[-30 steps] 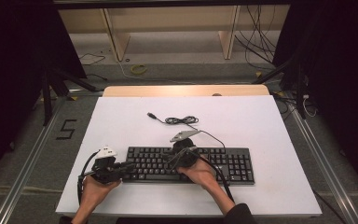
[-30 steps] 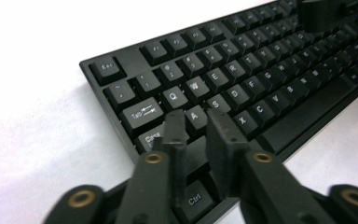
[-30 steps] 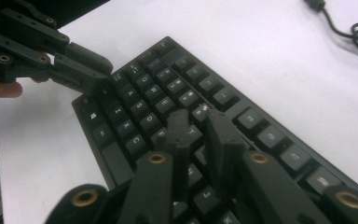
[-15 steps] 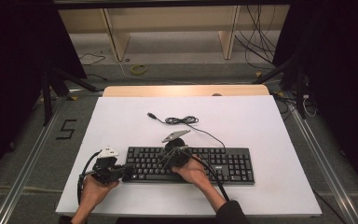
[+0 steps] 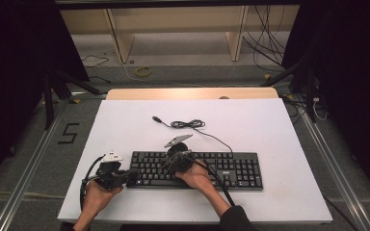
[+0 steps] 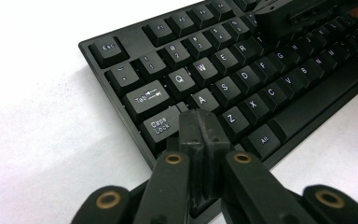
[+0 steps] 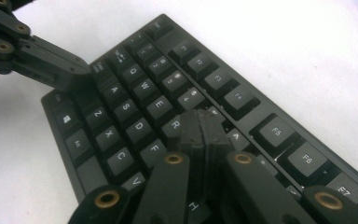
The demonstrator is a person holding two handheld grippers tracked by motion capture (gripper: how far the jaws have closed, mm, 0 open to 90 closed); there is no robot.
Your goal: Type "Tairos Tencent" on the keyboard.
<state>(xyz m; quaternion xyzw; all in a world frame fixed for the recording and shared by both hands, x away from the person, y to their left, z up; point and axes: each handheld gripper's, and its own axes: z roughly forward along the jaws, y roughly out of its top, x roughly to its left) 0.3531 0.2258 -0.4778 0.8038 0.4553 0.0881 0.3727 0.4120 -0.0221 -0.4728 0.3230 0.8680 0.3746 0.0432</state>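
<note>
Typing on the keyboard with closed jaw tips looks like the step in hand. The white rectangular bench (image 5: 279,130) carries everything, and on it the black full-size plastic keyboard (image 5: 231,169) lies toward six o'clock, its long side running from nine to three o'clock. Its thin black cable (image 5: 188,124) trails off toward twelve o'clock in a small coil, ending in a plug that lies loose on the bench.

At the keyboard's nine o'clock end, the left gripper (image 6: 200,122) has its jaws pressed together with nothing between them, the tips poised at the bottom-left keys, between Caps Lock and A, though whether they press down or only touch I cannot tell. The right gripper (image 7: 200,128), held over the letter block a little toward three o'clock, also has its jaws shut flat on each other and empty, the tips at about the R and T keys. In the high view both hands (image 5: 95,199) come in from six o'clock, each wrapped round its gripper.

My reading is that both tips are set as pointed prods for striking keys. The next move calls for a short, straight push on one chosen key with the closed tip centred on its cap, so neighbouring keys stay unpressed, followed by a clean lift before shifting along the row.
</note>
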